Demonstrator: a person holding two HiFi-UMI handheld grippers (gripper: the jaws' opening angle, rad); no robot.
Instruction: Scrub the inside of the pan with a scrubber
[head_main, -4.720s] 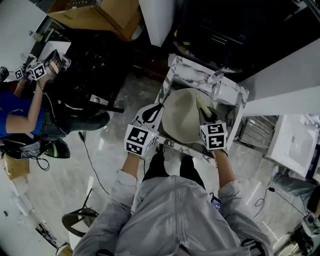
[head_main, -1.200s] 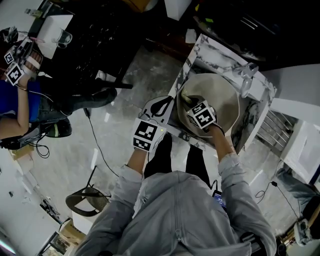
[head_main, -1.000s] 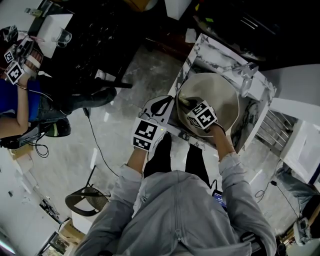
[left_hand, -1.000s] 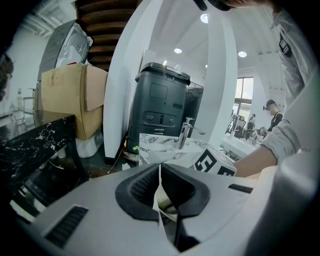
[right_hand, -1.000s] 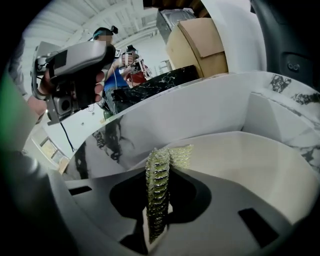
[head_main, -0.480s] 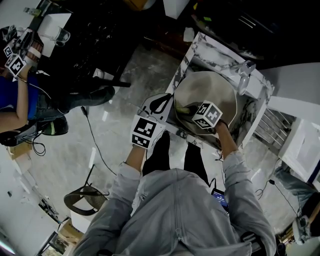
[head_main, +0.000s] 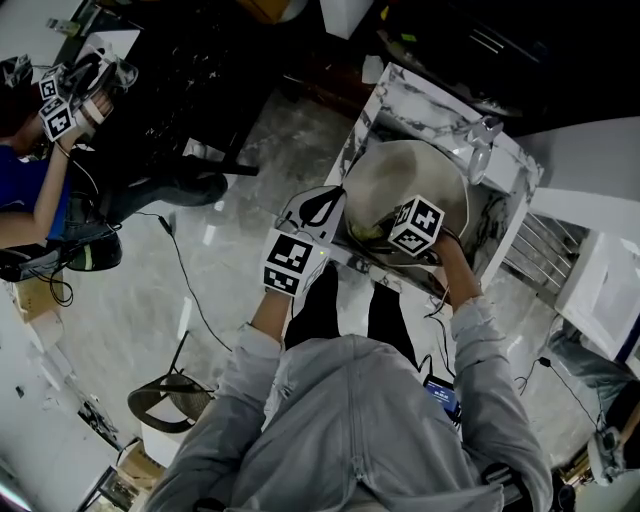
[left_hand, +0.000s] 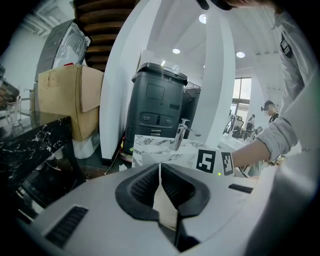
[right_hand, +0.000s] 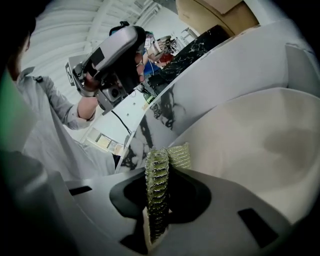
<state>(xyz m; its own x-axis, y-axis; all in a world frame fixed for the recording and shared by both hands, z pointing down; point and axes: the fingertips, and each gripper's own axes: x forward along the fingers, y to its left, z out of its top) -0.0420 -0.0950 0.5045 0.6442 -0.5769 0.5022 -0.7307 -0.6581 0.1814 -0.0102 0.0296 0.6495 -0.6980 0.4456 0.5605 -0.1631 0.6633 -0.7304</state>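
So the green-yellow rough-textured scrubber pad (right_hand: 177, 156) is pinched right in the right claw (right_hand: 159, 180), both jaws clamped tight on it. In the right gripper view it stands on its thin edge, long axis running 6 to 12 o'clock along the claw. The free end pokes out past the jaw tips and leans toward 1 o'clock, at the inner wall of the big round beige pan (right_hand: 250, 145). Can't tell if it's actually touching.

From the head view the pan (head_main: 400, 180) sits in the white marble-patterned desk (head_main: 430, 105), and the right claw hangs over its 6 o'clock side. The left claw (left_hand: 161, 175) is at the pan's 8 o'clock rim. Its jaws are closed on a thin beige edge, which looks like the pan's rim.

Only "print" I can see is the black-and-white square markers on the claw cubes, nothing you'd read as words.

Further out there's a chrome tap (head_main: 480, 140) at the pan's 1 o'clock. A brown cardboard box (left_hand: 65, 100) shows at 9 o'clock in the left gripper view. Another person in a blue sleeve (head_main: 30, 200) is way off at 10 o'clock.
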